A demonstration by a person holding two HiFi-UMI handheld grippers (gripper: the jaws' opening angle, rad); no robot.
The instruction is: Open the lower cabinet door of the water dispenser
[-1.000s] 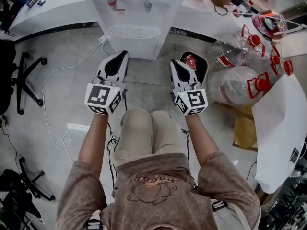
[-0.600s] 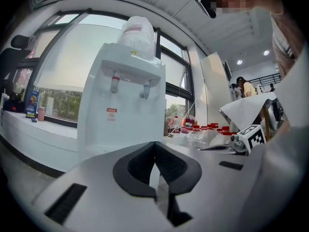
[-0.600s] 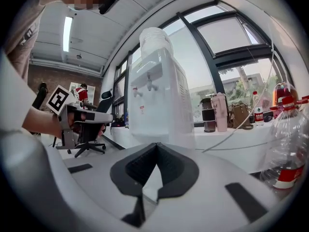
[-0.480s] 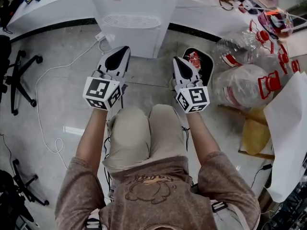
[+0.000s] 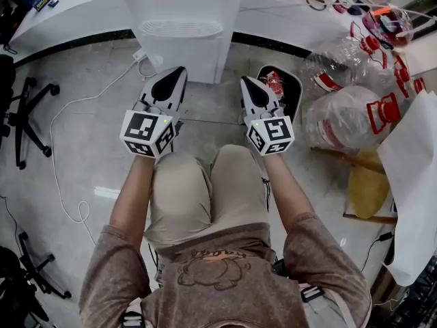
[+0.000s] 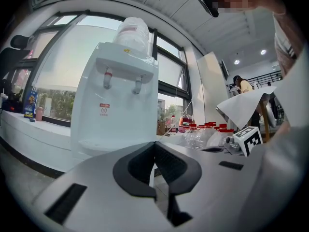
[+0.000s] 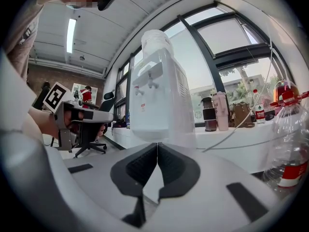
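Person: crouched on the floor facing the water dispenser [image 5: 183,27], knees [image 5: 205,183] together, one pair of tongs in each hand.
Left tongs [image 5: 177,72]: held level and aimed at the dispenser. The pads meet at the tips with nothing between them. Near the dispenser's lower front, not touching it.
Right tongs [image 5: 244,81]: also level. Pads pressed together and empty, pointing past the dispenser's right edge and a little apart from it.
Spacing: the two tongs sit side by side above the knees, well apart from each other.
Water dispenser: white and upright against the worktop [image 5: 61,11], straight ahead of both tongs. The left gripper view shows a big bottle [image 6: 133,30] on top, two taps [image 6: 108,79] and a drip tray [image 5: 179,28] below them.
Cabinet door [image 5: 183,59]: on the plain white face under the drip tray, seen steeply from above. Its edges and handle are too foreshortened to make out.
Right of the dispenser: a black bin [image 5: 285,91] with something red inside, just beside the right tongs. Beyond it is a heap of clear bottles with red caps [image 5: 345,111] and a large white sheet [image 5: 416,183].
Left of the dispenser: a white cable [image 5: 72,111] trails over the floor, with a chair base [image 5: 31,108] farther out.
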